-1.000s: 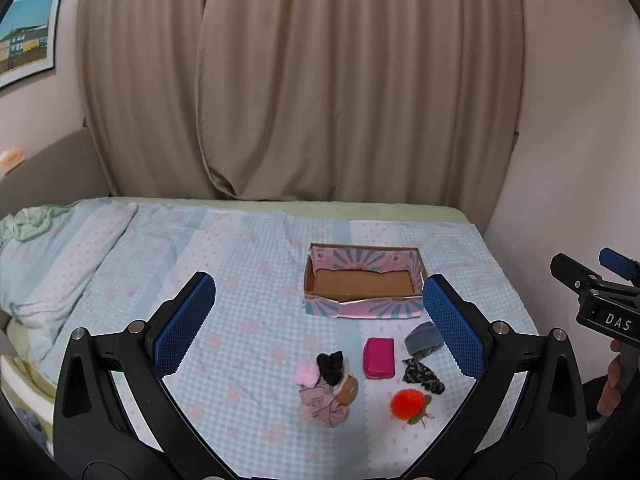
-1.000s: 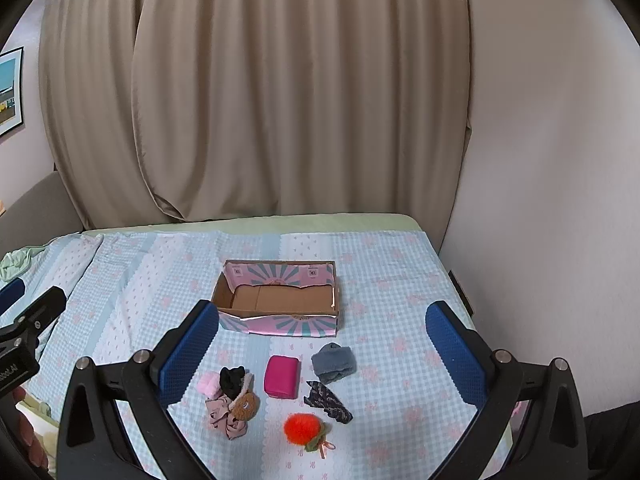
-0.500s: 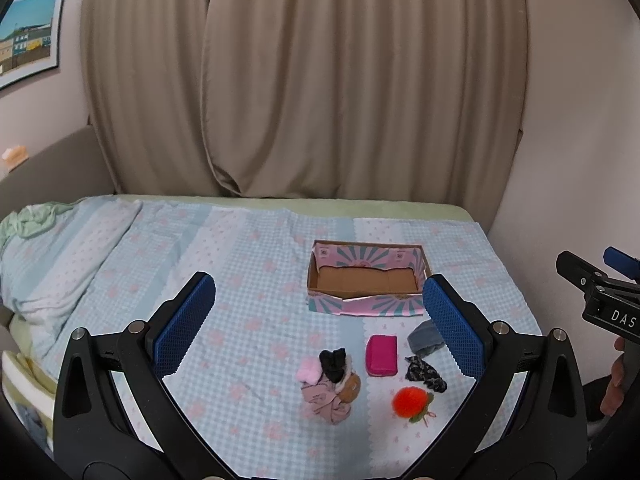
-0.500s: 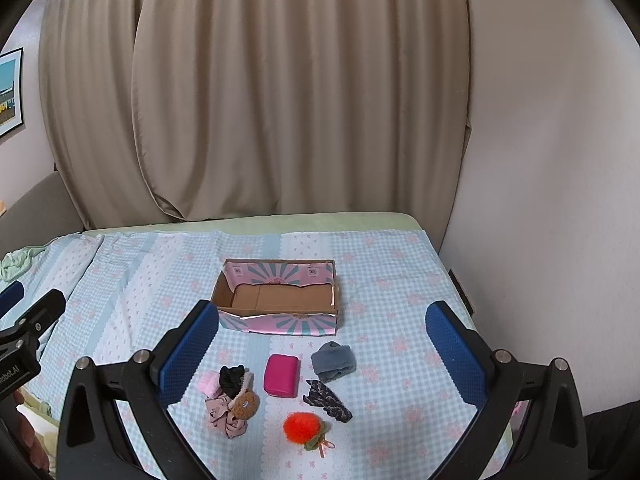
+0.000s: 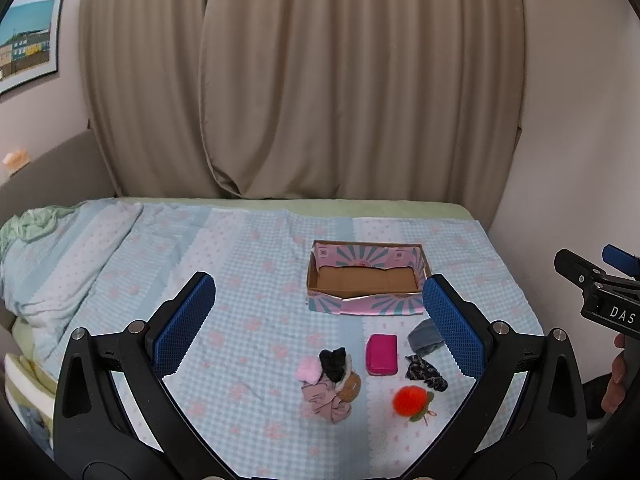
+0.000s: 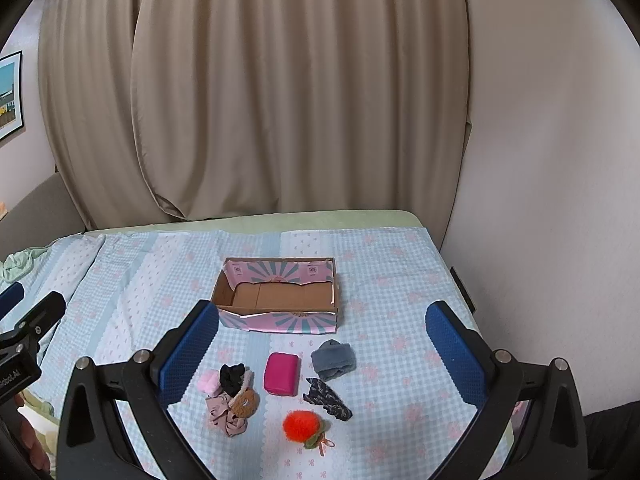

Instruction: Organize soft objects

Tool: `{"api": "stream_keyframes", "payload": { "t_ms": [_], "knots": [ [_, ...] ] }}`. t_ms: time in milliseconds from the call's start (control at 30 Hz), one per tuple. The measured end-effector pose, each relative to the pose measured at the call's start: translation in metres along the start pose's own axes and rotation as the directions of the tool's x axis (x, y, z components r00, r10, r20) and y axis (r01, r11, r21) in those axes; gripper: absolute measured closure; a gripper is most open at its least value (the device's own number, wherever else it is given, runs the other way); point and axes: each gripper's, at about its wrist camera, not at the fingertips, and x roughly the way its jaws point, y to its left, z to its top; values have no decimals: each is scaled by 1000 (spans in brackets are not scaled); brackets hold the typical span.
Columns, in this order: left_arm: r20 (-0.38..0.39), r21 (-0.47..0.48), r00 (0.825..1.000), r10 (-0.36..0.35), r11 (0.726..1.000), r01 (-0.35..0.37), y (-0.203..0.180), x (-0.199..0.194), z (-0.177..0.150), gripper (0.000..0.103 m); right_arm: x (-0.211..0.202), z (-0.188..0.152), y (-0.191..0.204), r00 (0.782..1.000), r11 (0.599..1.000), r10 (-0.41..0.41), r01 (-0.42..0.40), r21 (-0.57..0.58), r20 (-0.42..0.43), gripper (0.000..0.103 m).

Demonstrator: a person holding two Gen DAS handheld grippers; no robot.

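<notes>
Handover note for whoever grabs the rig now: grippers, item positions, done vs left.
Left hand-held gripper: open, holding nothing, above the bed.
Right hand-held gripper: open, holding nothing, also above the bed.
Cardboard box sits on the checked bedspread, nothing in it.
In front of the box: magenta pouch, grey cloth, dark patterned scrunchie, orange pompom, and a pile of pink, black and brown soft pieces.
Done: nothing packed yet.
Left: probably move every soft item into the box; the grey cloth and pouch are nearest to it.

"DAS" on right hand-held gripper (image 5: 612, 280) body; cut-off "...bot.AI" on left hand-held gripper (image 6: 24, 320) body.
</notes>
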Motion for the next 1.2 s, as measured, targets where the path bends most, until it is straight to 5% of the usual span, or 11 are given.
{"api": "stream_keyframes", "payload": {
  "t_ms": [1200],
  "knots": [
    [45, 3, 999, 7, 1000, -7, -7, -17, -3, 0, -4, 2, -11, 999, 1000, 25, -25, 4, 23, 0]
  ]
}}
